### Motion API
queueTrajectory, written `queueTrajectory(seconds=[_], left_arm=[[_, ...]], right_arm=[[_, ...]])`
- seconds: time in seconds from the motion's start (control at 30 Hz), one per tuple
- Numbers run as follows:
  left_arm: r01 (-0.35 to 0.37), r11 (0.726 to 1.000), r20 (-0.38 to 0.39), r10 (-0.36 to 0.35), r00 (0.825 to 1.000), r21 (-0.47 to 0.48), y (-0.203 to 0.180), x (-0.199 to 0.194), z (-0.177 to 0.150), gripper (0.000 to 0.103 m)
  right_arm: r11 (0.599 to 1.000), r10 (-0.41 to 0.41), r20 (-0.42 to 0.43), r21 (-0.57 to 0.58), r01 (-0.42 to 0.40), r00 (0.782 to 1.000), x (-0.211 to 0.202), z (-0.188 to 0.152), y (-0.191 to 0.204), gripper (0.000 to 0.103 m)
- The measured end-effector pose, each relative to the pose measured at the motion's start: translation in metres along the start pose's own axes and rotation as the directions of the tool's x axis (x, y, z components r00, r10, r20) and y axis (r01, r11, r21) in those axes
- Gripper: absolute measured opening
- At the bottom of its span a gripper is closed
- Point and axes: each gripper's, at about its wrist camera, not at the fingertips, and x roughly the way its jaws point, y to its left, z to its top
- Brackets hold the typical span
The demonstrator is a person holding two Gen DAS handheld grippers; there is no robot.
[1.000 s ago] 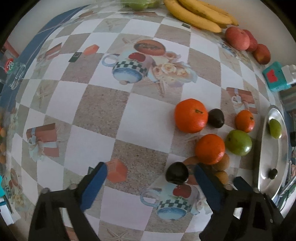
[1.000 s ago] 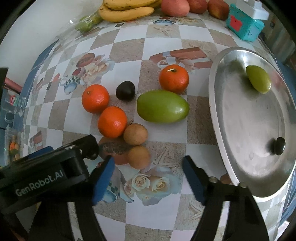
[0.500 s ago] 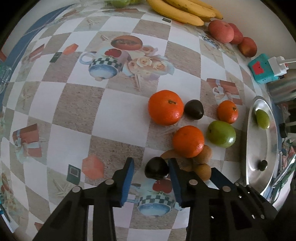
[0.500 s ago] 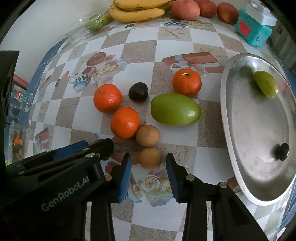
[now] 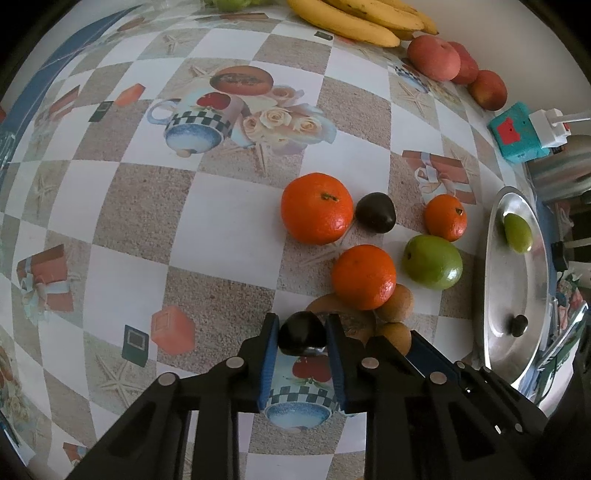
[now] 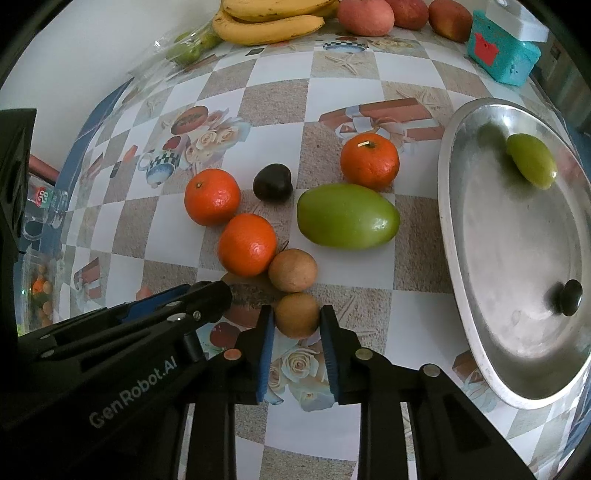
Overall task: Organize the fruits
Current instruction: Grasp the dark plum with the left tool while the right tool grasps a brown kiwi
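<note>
My left gripper (image 5: 301,338) is shut on a small dark round fruit (image 5: 302,333) low on the checked tablecloth. My right gripper (image 6: 296,319) is shut on a small brown round fruit (image 6: 297,315), just right of the left gripper's black body (image 6: 110,350). A second brown fruit (image 6: 292,270) lies just beyond it. Three oranges (image 6: 212,196) (image 6: 246,244) (image 6: 369,160), another dark fruit (image 6: 272,182) and a large green mango (image 6: 347,215) cluster mid-table. The silver tray (image 6: 465,295) at right holds a small green fruit (image 6: 532,160) and a little dark fruit (image 6: 569,291).
Bananas (image 6: 266,22) and red apples (image 6: 365,12) line the table's far edge beside the wall. A teal box (image 6: 500,55) sits at the far right. A clear bag with green fruit (image 6: 188,48) lies far left. The table's left edge drops off near a blue band.
Both grippers went from wide open to shut: the left closed on the dark fruit, the right closed on the near brown fruit. Neither hand shifted much.
</note>
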Motion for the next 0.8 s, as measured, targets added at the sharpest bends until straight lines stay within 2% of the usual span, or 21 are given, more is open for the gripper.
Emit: queueTrajectory(seconds=[0.37,0.8], left_arm=[[-0.005,1.0,0.006,0.005,1.0,-0.008,0.006,-0.002,-0.001,0.027],[0.049,0.998,0.061,-0.046,0.997,-0.049,0.022,-0.024,0.005,0.027]], right_arm=[[1.0,0.016,-0.004,0.009,-0.016,1.0,-0.006,-0.004,-0.007,0.026],[0.998,0.057,0.019,0.021,-0.058,0.998,-0.019,-0.005,-0.011,0.026]])
